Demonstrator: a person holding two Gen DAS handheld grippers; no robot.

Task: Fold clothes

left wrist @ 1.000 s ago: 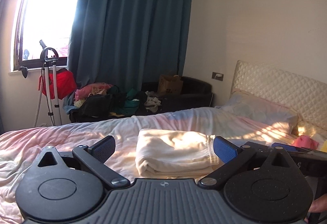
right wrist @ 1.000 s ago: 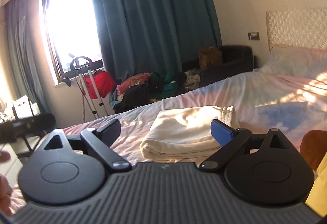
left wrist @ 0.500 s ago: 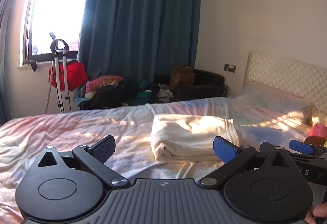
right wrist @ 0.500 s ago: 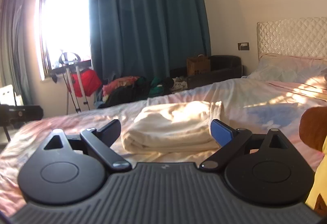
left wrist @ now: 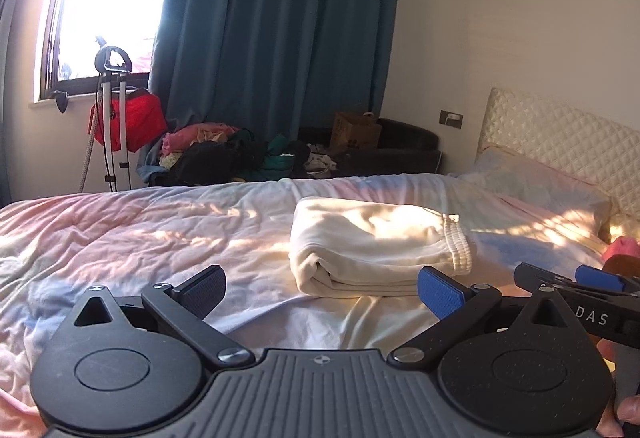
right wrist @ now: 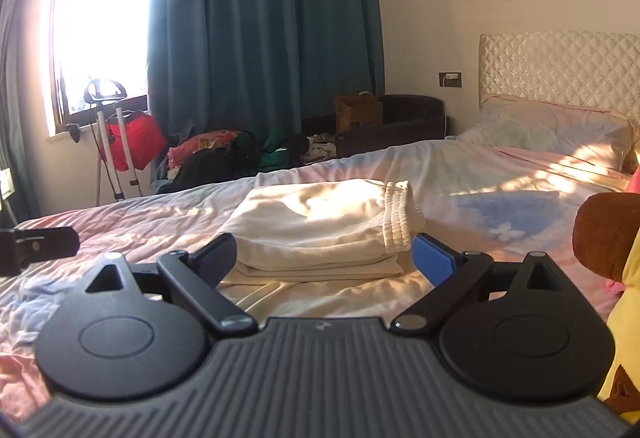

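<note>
Behind the bed (left wrist: pixel 140 238), at twelve o'clock, a heap of unfolded clothes (left wrist: pixel 224 154) lies on the floor below the teal curtain (left wrist: pixel 276 38), with a red bag (left wrist: pixel 132 118) on a stand at ten o'clock and a cardboard box (left wrist: pixel 354 128) at one o'clock. One pillow (right wrist: pixel 560 134) leans on the quilted headboard (right wrist: pixel 568 62). A brown plush toy (right wrist: pixel 604 234) crowds the right view at three o'clock. The left gripper (left wrist: pixel 320 288) is spread wide and holds nothing. The right gripper (right wrist: pixel 324 256) is likewise spread wide and empty, its fingers flanking the near end of the one folded cream garment (right wrist: pixel 320 226), which lies flat mid-bed; whether they touch it is unclear.
</note>
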